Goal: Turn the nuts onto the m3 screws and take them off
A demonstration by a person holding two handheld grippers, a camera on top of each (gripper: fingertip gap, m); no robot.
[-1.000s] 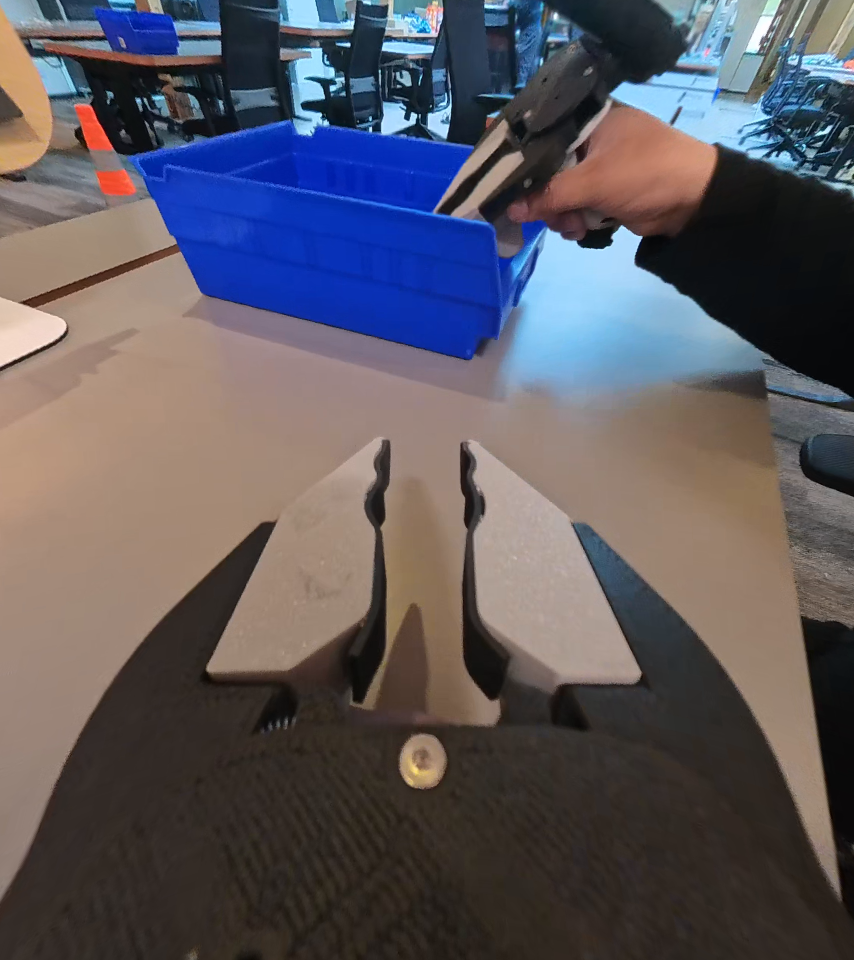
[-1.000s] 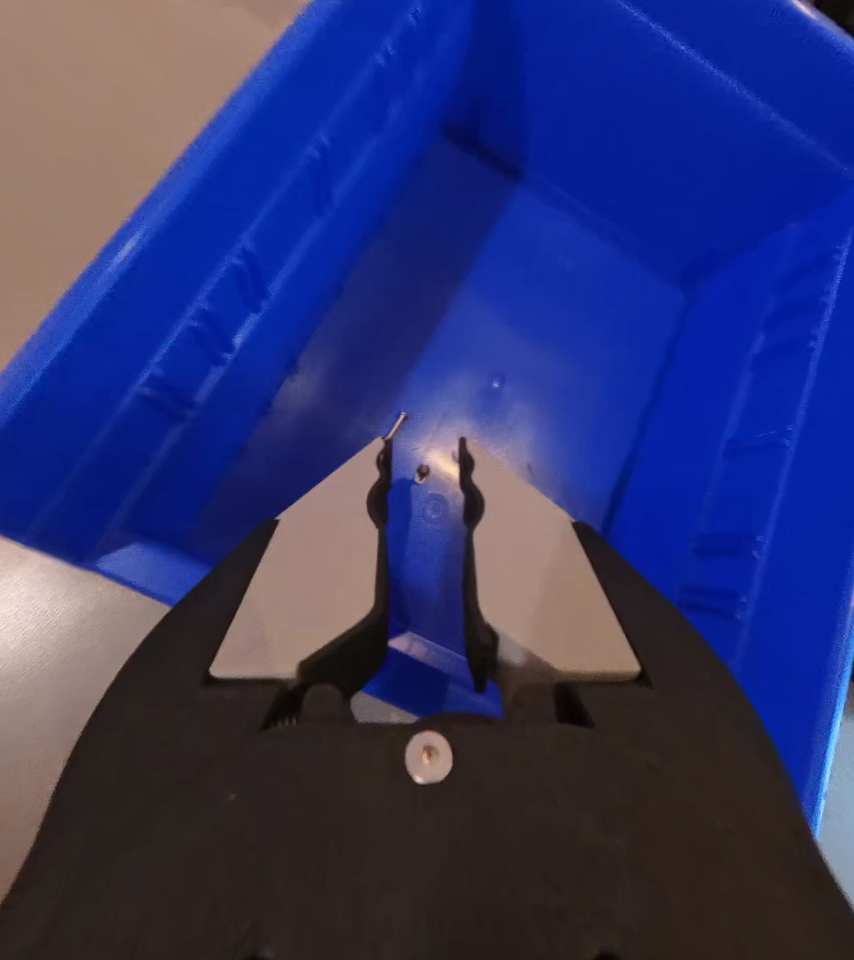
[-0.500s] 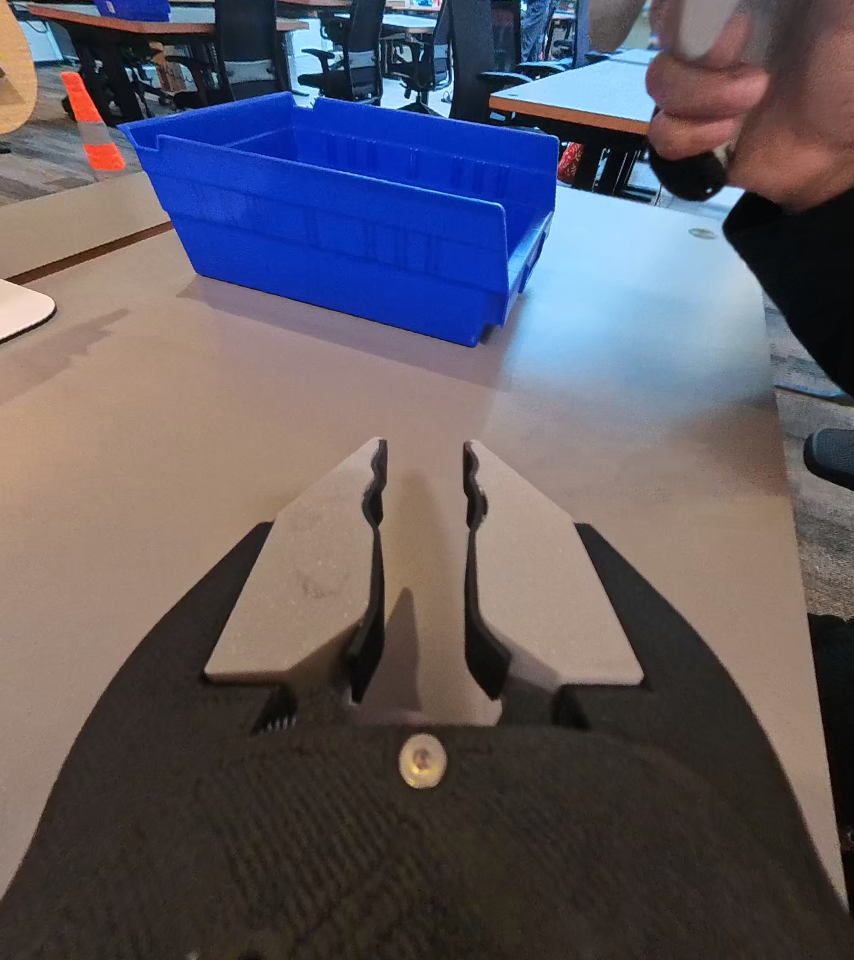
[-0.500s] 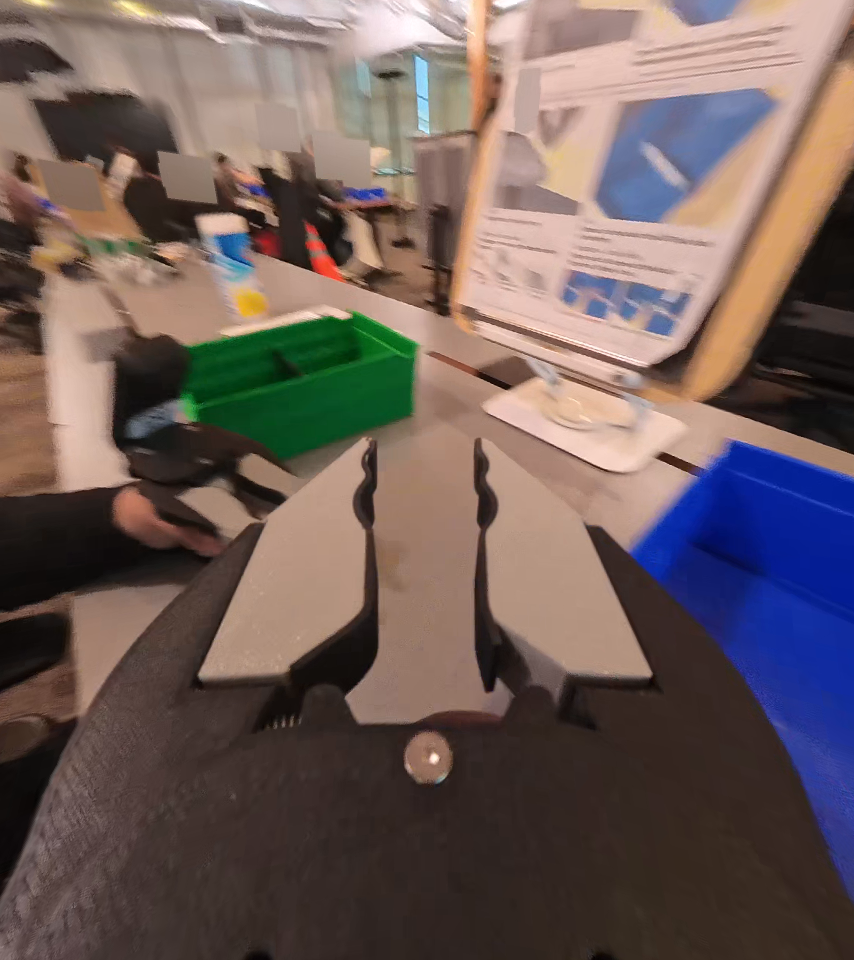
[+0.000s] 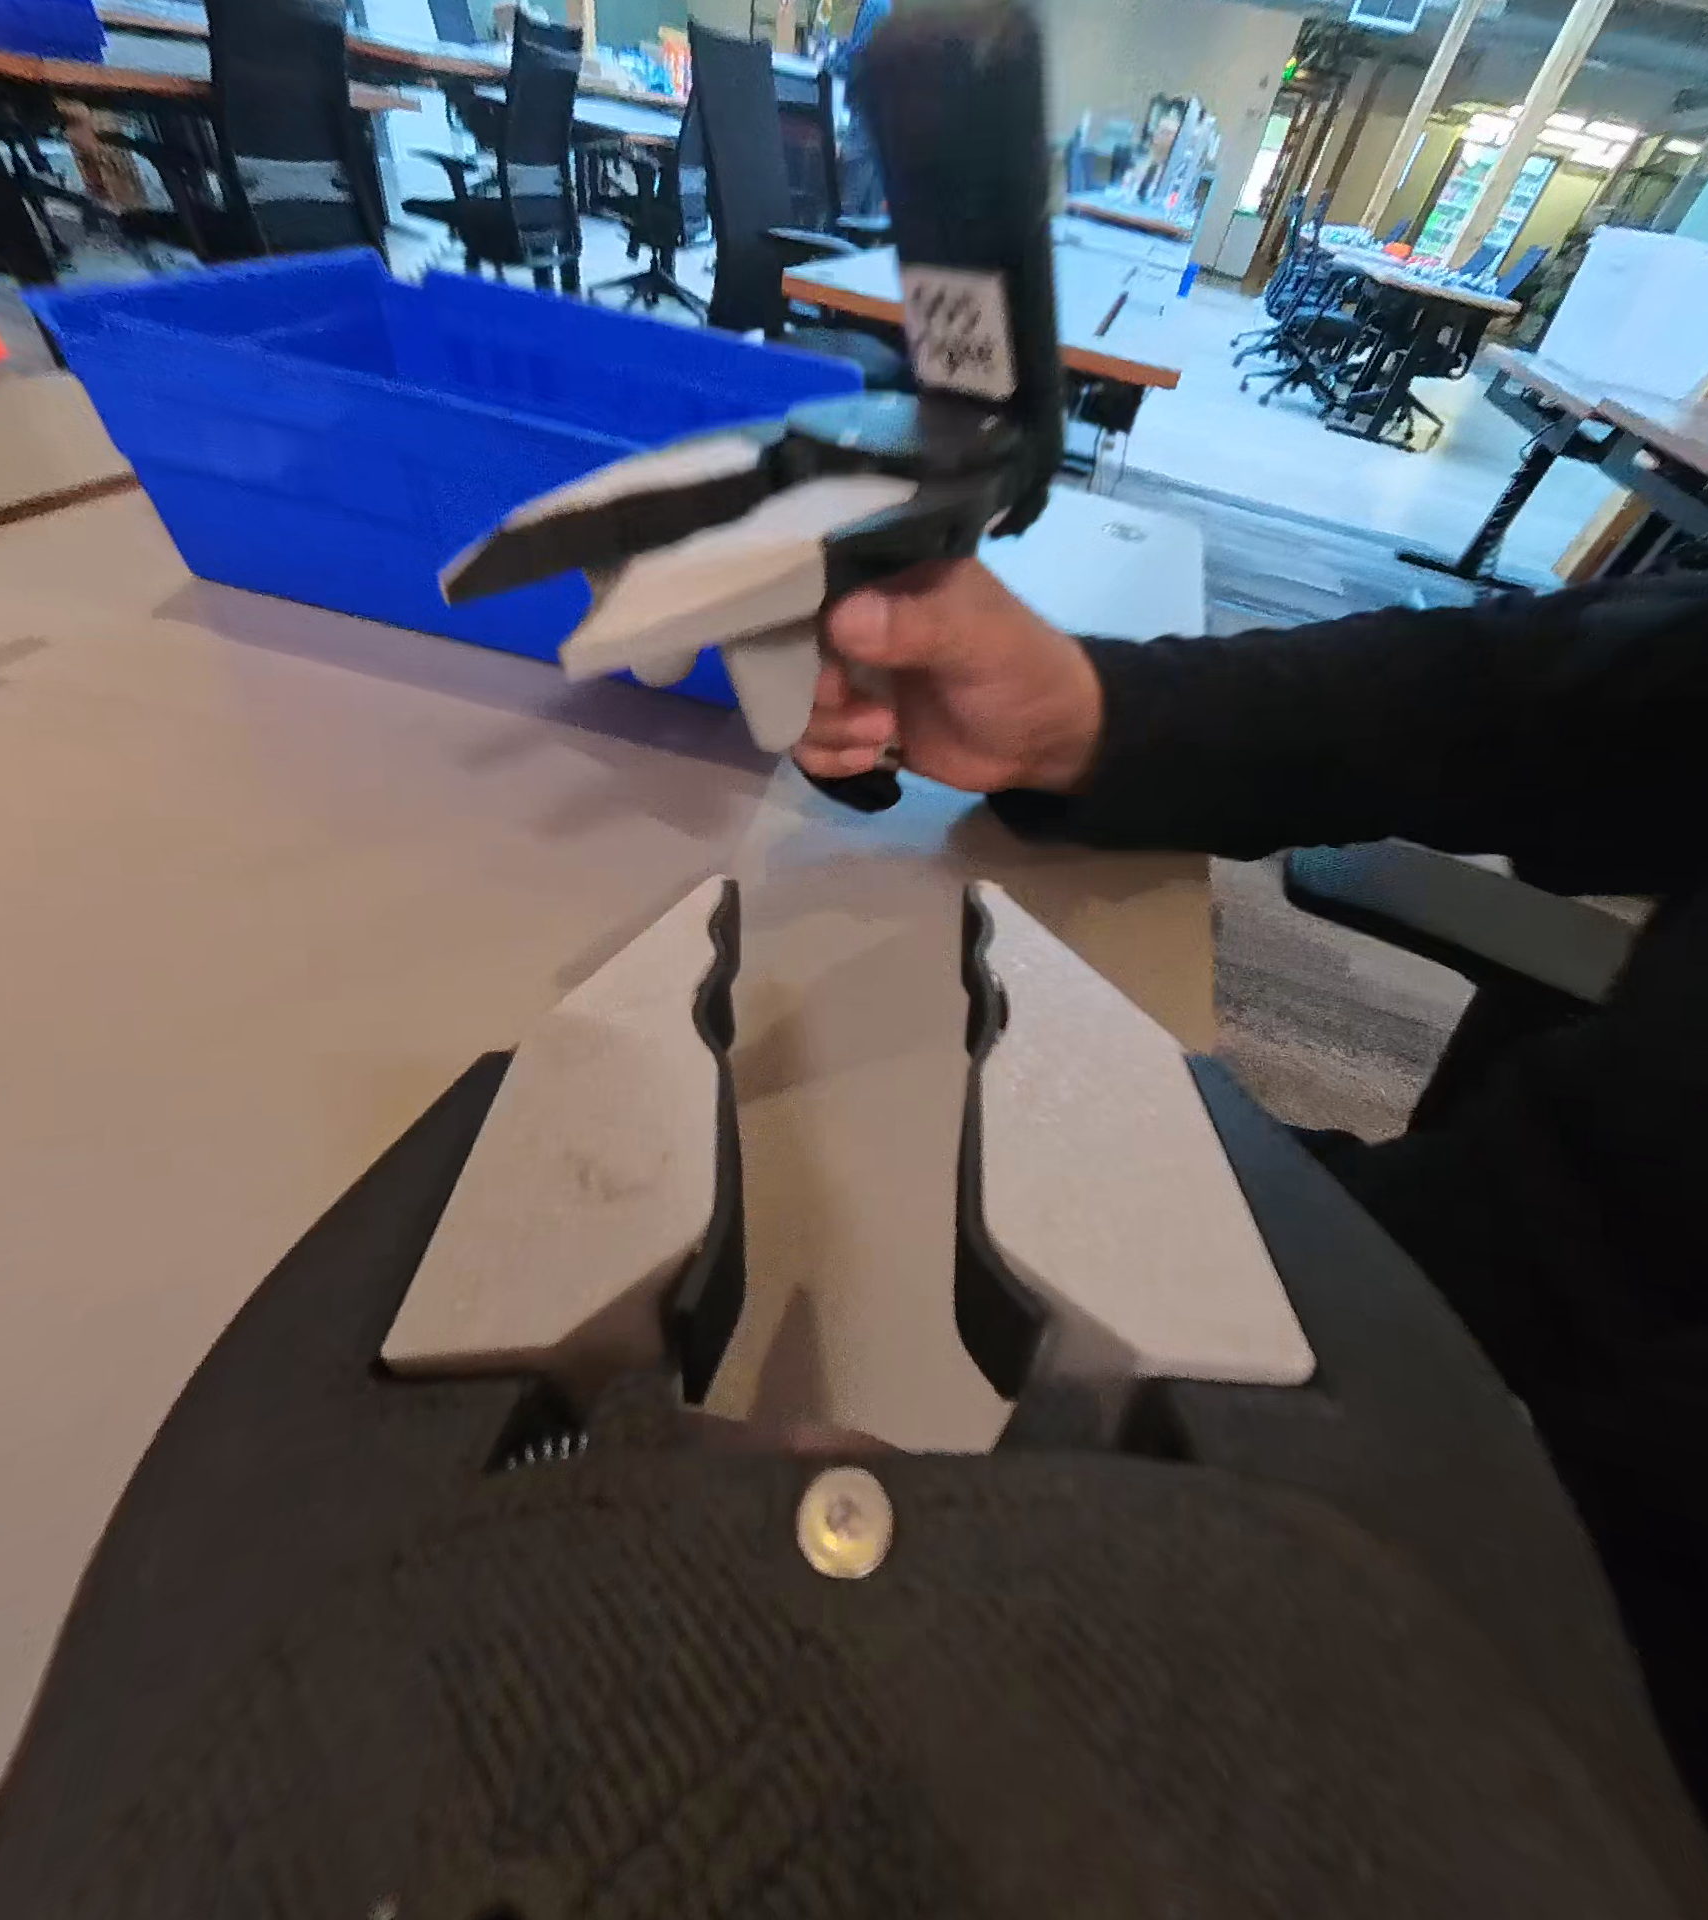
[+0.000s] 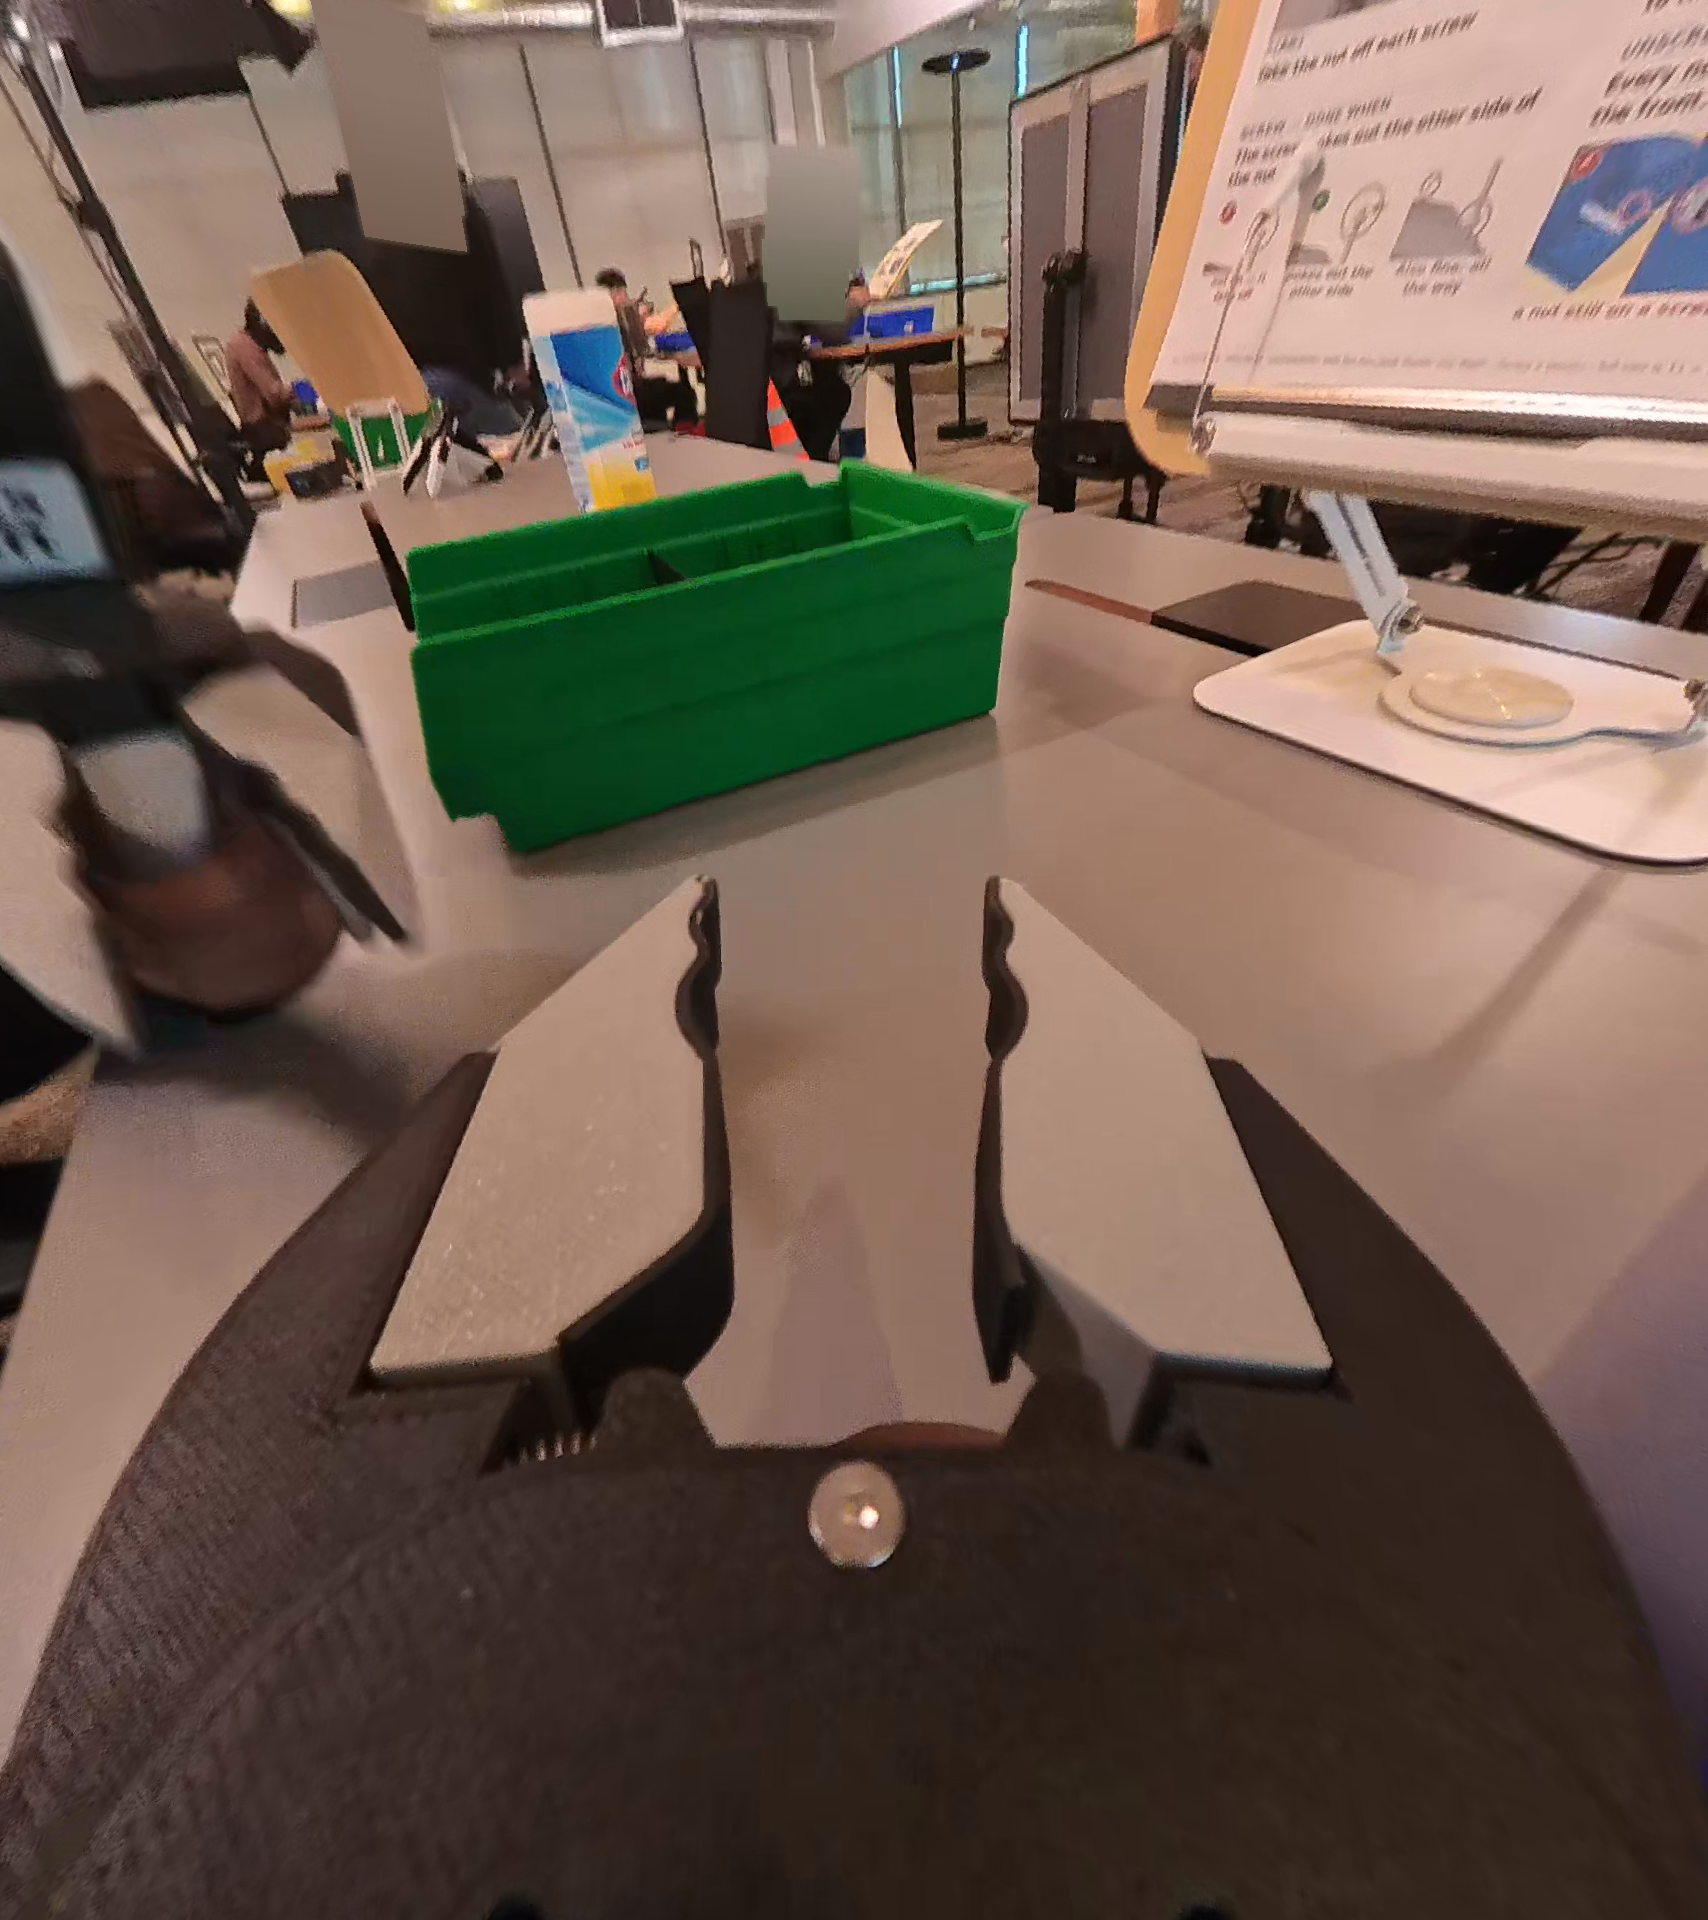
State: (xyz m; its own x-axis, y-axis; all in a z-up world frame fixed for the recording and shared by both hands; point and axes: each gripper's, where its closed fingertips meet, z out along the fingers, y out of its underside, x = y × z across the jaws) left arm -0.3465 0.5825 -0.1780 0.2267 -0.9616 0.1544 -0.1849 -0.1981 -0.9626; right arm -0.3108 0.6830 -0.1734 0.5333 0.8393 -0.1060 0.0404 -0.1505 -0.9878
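No screws or nuts show in either view. My left gripper [image 5: 850, 902] is open and empty, low over the grey table [image 5: 206, 883]. My right gripper [image 6: 850, 902] is open and empty, above the table and pointing towards a green bin [image 6: 704, 665]. In the left wrist view the right gripper [image 5: 517, 618] hangs in a hand just in front of the blue bin [image 5: 341, 447], jaws apart. In the right wrist view the left gripper [image 6: 102, 790] is a blur at the left edge. What lies inside the bins is hidden.
A white stand [image 6: 1504, 727] holding an instruction sheet [image 6: 1504, 187] stands at the back right. A wipes canister [image 6: 590, 405] is behind the green bin. A black-sleeved arm [image 5: 1452, 727] crosses from the right. The table's right edge [image 5: 1208, 935] is close, with chairs beyond.
My right gripper has left the blue bin, swung round over the table towards the green bin, and opened wider. My left gripper has also opened wider and turned a little to the right.
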